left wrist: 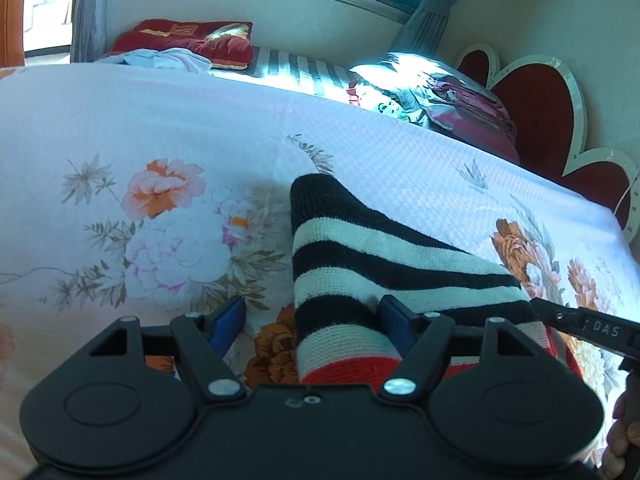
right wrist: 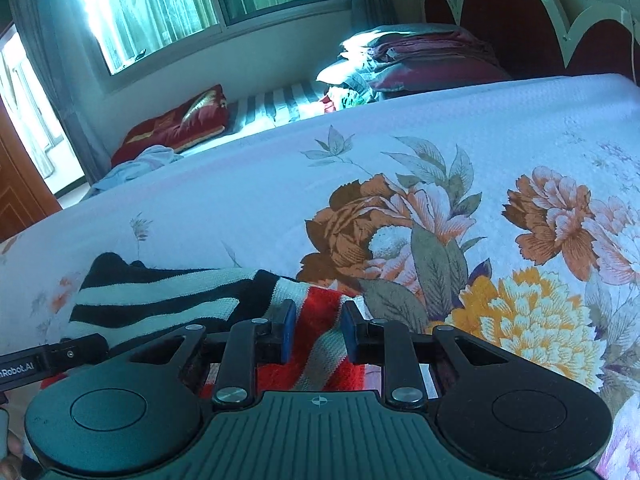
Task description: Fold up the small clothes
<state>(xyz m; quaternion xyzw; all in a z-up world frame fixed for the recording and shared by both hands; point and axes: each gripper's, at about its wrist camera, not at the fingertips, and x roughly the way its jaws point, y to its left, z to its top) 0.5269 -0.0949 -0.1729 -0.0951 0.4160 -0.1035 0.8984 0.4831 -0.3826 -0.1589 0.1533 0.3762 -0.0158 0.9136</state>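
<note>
Lying on floral bedspread (left wrist: 160, 120) (window (right wrist: 160, 12) behind): striped knit (left wrist: 360, 248), left fingers (left wrist: 230, 320) spread, right fingers (right wrist: 286, 330) pinching it.

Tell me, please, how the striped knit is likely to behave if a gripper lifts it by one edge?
The striped knit would probably droop rather than hold shape: it already lies in soft folds on the bedspread. It looks light, being small and thin. Its coarse ribbed weave should grip the pads rather than slip.

I see the bed (left wrist: 168, 120) under its flowered spread; the striped knit garment (left wrist: 360, 248) lies at five o'clock, folded bedding (left wrist: 472, 108) at one o'clock.
</note>
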